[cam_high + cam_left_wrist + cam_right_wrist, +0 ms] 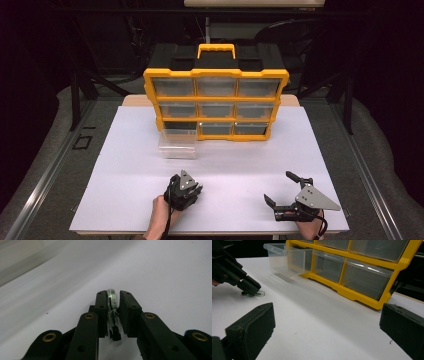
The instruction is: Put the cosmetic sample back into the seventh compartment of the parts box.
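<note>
A small clear tube with a greenish tint and a black end (112, 305) lies on the white table (240, 165). My left gripper (113, 300) is down on the table with its jaws closed around the tube. In the right gripper view the left gripper (252, 290) rests its tip on the table, and the tube's clear end (261, 293) pokes out. In the high view the left gripper (196, 190) is at the front centre. My right gripper (279, 187) stands open at the front right, holding nothing, its pads (252, 327) wide apart.
A yellow organizer (216, 75) with clear drawers stands upright at the back of the table. Its bottom-left drawer (177, 143) is out and sits on the table in front of its slot, seen also as the clear drawer (287, 258). Dark floor surrounds the table.
</note>
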A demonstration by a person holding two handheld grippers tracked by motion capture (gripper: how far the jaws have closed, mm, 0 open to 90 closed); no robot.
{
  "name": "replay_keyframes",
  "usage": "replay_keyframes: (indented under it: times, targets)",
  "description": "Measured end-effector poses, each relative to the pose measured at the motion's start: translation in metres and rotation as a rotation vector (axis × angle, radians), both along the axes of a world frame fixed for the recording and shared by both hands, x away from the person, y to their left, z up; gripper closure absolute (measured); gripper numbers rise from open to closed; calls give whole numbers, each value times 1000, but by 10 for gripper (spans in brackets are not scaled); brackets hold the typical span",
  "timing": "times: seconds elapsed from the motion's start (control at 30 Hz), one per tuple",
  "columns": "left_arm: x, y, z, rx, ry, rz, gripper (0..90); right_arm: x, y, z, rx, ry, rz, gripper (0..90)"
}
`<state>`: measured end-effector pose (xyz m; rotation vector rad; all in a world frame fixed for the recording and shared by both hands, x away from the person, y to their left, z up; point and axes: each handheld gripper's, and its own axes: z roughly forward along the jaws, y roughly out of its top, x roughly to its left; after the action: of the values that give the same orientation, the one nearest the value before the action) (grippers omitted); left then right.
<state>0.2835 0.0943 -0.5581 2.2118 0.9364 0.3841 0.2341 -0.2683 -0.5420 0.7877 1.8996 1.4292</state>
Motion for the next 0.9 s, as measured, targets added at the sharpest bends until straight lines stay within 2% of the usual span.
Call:
replay_keyframes:
  times: [0.07, 0.53, 0.9]
  targets:
    - [0, 0, -1, 7, 4, -5, 792, 0, 0, 0, 1, 4, 0, 0]
    - [1, 4, -1, -17, 17, -20, 806, 1, -1, -1, -1, 9, 1, 0]
    - [0, 8, 3, -38, -7, -38, 806, 1, -1, -1, 0, 9, 1, 0]
